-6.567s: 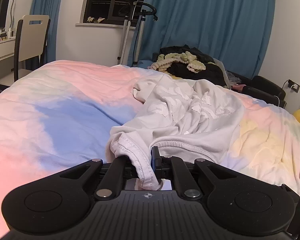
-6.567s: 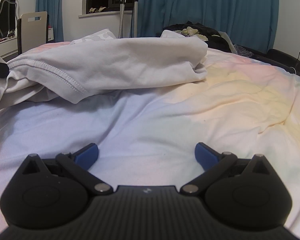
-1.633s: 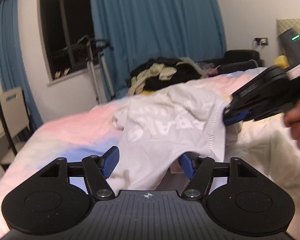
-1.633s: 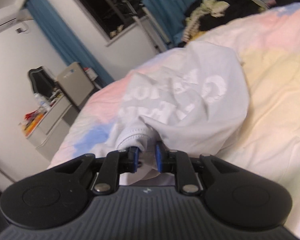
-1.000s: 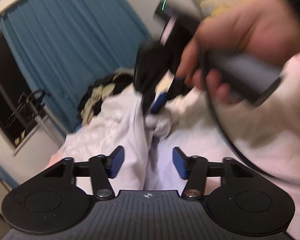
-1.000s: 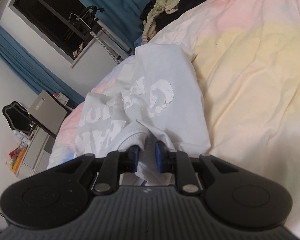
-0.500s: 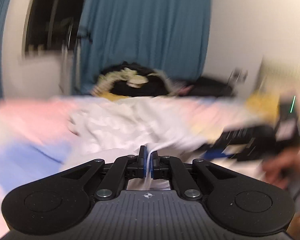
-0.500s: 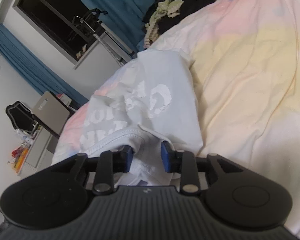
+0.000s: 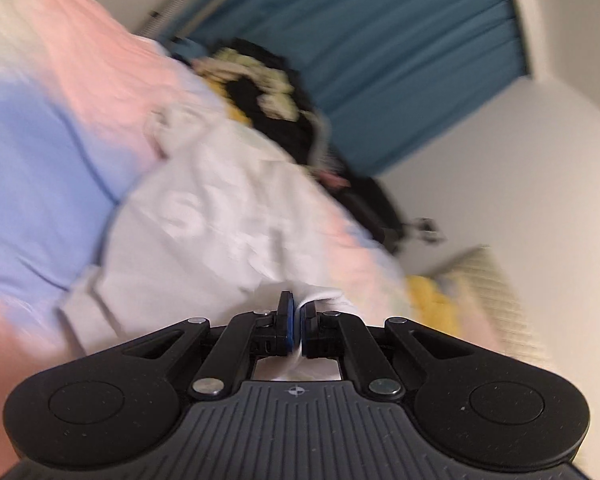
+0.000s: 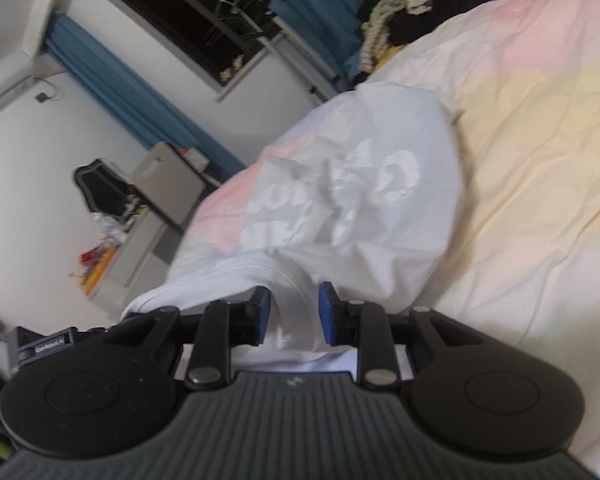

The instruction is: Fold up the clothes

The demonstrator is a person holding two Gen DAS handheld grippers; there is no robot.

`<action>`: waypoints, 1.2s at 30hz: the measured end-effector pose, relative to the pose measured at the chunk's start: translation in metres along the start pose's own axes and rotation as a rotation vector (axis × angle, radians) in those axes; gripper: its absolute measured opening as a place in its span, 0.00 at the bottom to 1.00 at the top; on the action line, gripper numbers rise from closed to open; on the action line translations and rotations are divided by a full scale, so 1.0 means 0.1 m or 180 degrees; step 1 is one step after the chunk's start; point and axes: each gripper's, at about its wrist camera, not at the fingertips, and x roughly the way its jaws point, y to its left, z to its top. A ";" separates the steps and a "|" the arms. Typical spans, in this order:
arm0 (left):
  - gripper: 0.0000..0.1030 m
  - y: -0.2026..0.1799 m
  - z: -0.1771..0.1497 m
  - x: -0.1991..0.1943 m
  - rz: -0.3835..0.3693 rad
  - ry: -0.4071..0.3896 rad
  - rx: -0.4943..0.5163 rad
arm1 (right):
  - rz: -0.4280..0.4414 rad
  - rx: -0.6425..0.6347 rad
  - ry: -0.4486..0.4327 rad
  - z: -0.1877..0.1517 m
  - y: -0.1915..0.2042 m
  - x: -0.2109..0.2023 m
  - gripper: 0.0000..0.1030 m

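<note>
A white T-shirt (image 9: 204, 236) with pale printed letters lies rumpled on the pastel bedspread (image 9: 28, 160). My left gripper (image 9: 296, 320) is shut on a thin fold of its edge, which runs down between the blue pads. In the right wrist view the same T-shirt (image 10: 360, 200) is stretched toward me, and its hem drapes between the parted fingers of my right gripper (image 10: 294, 312). The blue pads (image 10: 263, 304) stand apart and do not pinch the cloth. Both views are tilted and motion-blurred.
A heap of dark and pale yellow clothes (image 9: 268, 92) sits at the far side of the bed before blue curtains (image 9: 400, 60). A chair (image 10: 168, 184) and a cluttered dresser (image 10: 116, 256) stand left of the bed. A yellow item (image 9: 432, 300) lies at the right.
My left gripper closed on the shirt's edge and has swung, tilting its view. My right gripper, earlier shut on the shirt, has spread its fingers, with the cloth still lying between them.
</note>
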 end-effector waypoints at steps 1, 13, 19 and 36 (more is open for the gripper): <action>0.04 0.06 0.01 0.09 0.0100 0.0029 -0.0049 | -0.0093 -0.0017 0.0011 0.00 -0.02 0.08 0.28; 0.05 0.22 -0.06 0.33 0.0575 0.0036 0.0166 | -0.0238 -0.0184 -0.0236 -0.12 0.04 0.01 0.58; 0.06 0.10 -0.14 0.23 0.0610 -0.0012 0.0358 | -0.0323 -0.1484 0.0023 -0.36 0.56 0.05 0.57; 0.53 -0.45 -0.42 -0.22 0.0769 -0.0413 0.1470 | -0.0828 -0.1515 -0.0376 -0.26 0.33 0.37 0.09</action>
